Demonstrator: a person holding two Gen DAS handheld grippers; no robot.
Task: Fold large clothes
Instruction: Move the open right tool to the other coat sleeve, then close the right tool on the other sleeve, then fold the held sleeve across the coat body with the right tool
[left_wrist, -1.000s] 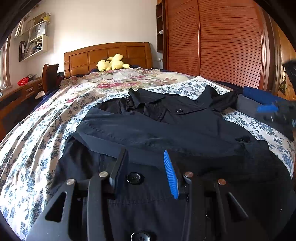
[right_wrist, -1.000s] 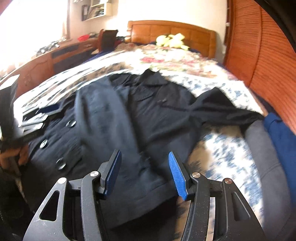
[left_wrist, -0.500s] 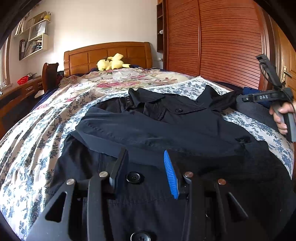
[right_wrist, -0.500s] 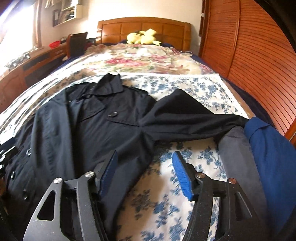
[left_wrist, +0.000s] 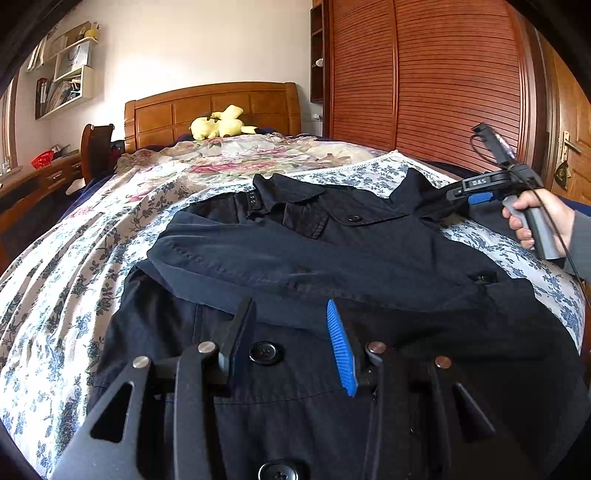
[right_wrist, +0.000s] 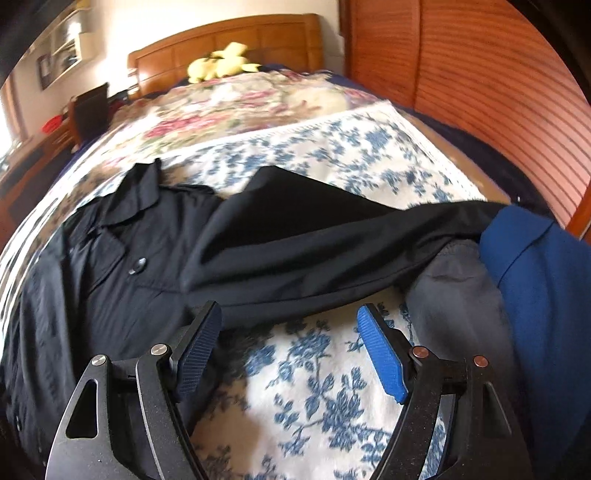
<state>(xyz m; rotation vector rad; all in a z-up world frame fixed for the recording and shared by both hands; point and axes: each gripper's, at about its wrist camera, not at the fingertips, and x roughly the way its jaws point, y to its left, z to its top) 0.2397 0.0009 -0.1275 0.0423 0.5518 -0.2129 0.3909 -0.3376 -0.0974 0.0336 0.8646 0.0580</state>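
A dark navy coat (left_wrist: 295, 258) lies face up on the bed, buttons showing, with one sleeve folded across its chest. Its other sleeve (right_wrist: 332, 251) stretches out to the right over the floral sheet. My left gripper (left_wrist: 290, 325) hovers low over the coat's front, its jaws part open with a button showing through the gap and nothing pinched. My right gripper (right_wrist: 291, 314) is over the sheet just in front of the outstretched sleeve, its jaws opening wide with nothing between them. In the left wrist view the right gripper (left_wrist: 476, 197) sits by that sleeve's end, held by a hand (left_wrist: 532, 221).
A grey garment (right_wrist: 454, 295) and a blue garment (right_wrist: 546, 295) lie at the bed's right edge beside the sleeve. A yellow plush toy (left_wrist: 221, 127) rests by the wooden headboard (left_wrist: 210, 107). A slatted wardrobe (left_wrist: 443, 74) stands right, a desk (left_wrist: 33, 181) left.
My right gripper swept rightward from over the coat's body to the outstretched sleeve and its jaws widened. The left gripper and the coat stayed still.
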